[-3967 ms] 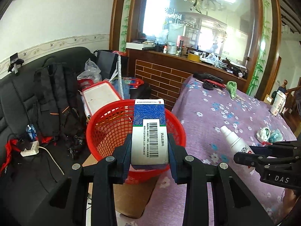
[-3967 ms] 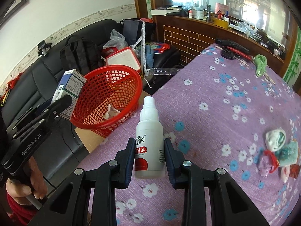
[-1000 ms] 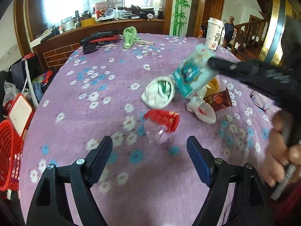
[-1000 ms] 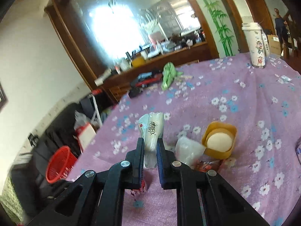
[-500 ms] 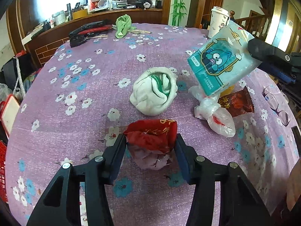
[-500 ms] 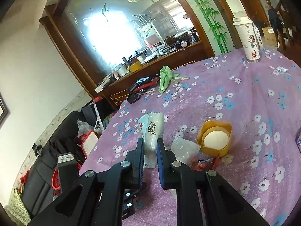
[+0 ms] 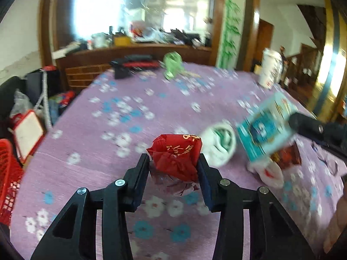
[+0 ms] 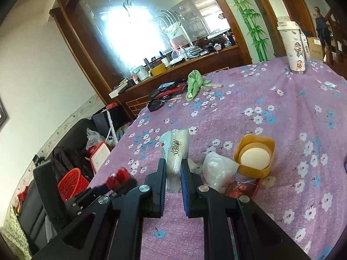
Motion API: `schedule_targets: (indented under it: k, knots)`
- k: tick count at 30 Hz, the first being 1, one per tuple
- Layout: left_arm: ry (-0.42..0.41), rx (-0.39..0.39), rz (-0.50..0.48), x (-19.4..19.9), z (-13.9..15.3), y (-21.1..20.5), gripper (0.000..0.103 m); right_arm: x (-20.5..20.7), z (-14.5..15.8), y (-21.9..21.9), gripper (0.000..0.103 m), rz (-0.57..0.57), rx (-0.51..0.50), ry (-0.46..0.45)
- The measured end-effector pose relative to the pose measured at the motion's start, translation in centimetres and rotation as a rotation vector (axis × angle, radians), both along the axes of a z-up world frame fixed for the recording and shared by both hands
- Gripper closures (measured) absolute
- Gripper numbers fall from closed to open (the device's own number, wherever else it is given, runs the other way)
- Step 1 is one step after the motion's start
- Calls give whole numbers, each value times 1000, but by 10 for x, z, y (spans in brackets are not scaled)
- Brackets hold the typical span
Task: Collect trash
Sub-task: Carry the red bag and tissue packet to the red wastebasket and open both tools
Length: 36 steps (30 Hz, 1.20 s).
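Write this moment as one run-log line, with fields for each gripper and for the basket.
left gripper: shut on red wrapper | right gripper: shut on tissue pack | red basket: beside table, not reached

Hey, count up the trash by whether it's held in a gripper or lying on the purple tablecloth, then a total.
Held: 2, red wrapper and tissue pack.
On the cloth: 4, white wad, clear bag, yellow cup, dark red packet.
Total: 6

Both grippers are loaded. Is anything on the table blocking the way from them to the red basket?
Nothing visible does. The left gripper holds the red crumpled wrapper, the right gripper the white tissue pack. Toward the red plastic mesh basket, beyond the table's left edge, the purple flowered tablecloth looks bare.
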<state>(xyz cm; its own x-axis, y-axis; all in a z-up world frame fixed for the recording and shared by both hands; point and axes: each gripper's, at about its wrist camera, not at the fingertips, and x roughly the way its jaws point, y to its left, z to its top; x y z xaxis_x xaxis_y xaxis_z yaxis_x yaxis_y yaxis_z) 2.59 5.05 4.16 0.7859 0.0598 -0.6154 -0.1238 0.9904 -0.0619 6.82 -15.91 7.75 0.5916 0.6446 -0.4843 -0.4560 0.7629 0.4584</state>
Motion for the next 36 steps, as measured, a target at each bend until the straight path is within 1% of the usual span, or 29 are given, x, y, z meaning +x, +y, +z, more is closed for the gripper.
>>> schedule_targets:
  k: [2, 7, 16, 23, 33, 36]
  knots:
    - [-18, 22, 32, -2, 3, 2, 61, -1, -1, 4, 89, 17, -2, 5]
    - [-30, 39, 58, -3, 6, 7, 61, -5, -3, 14, 89, 54, -20, 2]
    - [-18, 37, 66, -6, 5, 9, 61, -8, -3, 19, 89, 77, -27, -1]
    - [-28, 30, 76, -8, 5, 11, 60, -11, -2, 23, 89, 97, -32, -13]
    - [-31, 28, 81, -9, 5, 12, 60, -11, -2, 21, 89, 88, -20, -17]
    - [-26, 23, 79, -7, 5, 12, 60, -13, 0, 23, 89, 77, -33, -32]
